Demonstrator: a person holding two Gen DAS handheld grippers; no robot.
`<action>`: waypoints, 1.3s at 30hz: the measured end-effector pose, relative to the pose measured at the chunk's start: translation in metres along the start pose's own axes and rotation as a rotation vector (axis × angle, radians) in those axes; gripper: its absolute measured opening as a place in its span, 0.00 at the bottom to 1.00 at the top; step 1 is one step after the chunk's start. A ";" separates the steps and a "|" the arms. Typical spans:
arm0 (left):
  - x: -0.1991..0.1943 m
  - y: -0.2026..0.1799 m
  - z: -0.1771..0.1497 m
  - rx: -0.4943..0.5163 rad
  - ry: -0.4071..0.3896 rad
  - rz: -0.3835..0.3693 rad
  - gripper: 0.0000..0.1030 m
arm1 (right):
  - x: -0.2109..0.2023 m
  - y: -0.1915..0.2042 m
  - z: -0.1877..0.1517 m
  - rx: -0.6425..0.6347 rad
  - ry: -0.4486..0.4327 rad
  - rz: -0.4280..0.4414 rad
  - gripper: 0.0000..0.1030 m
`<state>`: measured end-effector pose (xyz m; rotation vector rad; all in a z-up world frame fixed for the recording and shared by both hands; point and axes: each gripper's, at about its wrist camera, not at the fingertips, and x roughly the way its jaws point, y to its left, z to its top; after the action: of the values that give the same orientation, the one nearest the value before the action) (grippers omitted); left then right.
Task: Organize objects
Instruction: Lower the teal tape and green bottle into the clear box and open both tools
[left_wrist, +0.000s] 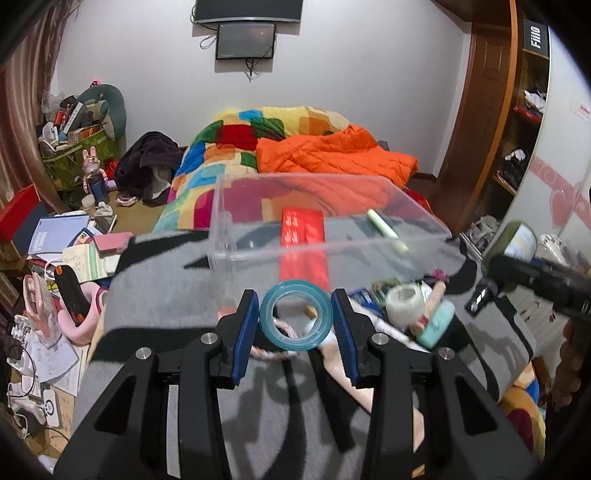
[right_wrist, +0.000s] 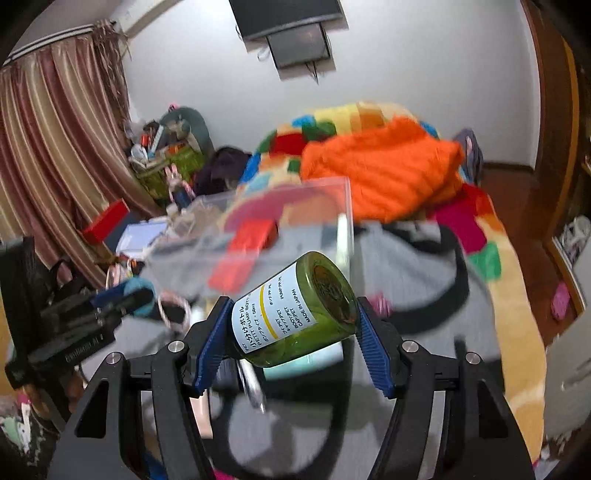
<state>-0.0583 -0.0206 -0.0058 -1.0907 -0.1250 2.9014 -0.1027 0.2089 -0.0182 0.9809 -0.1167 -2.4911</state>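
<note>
My left gripper (left_wrist: 295, 314) is shut on a teal tape roll (left_wrist: 295, 314) and holds it above the grey blanket, just short of a clear plastic box (left_wrist: 325, 214). The box holds a red packet (left_wrist: 302, 230) and a pale green marker (left_wrist: 388, 229). My right gripper (right_wrist: 291, 314) is shut on a green pump bottle (right_wrist: 295, 310) with a white label, held tilted in front of the same clear box (right_wrist: 280, 225). The right gripper with its bottle also shows at the right edge of the left wrist view (left_wrist: 517, 243). The left gripper with the tape shows at the left of the right wrist view (right_wrist: 122, 295).
Small items lie on the grey blanket right of the box: a white tape roll (left_wrist: 404, 301), a mint case (left_wrist: 437, 325), a cord. An orange quilt (left_wrist: 332, 155) and patchwork blanket lie behind. Cluttered floor with books (left_wrist: 59, 236) is at left, shelves (left_wrist: 524, 122) at right.
</note>
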 end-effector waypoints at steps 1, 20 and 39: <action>0.001 0.002 0.004 -0.002 -0.004 0.002 0.39 | 0.001 0.002 0.007 -0.004 -0.012 0.001 0.60; 0.068 0.013 0.061 0.008 0.053 0.007 0.39 | 0.102 0.007 0.062 -0.019 0.087 -0.044 0.60; 0.057 0.020 0.055 0.015 0.046 -0.002 0.53 | 0.120 0.025 0.051 -0.158 0.177 -0.067 0.63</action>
<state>-0.1376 -0.0399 -0.0032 -1.1530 -0.1034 2.8680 -0.2045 0.1290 -0.0493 1.1478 0.1681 -2.4160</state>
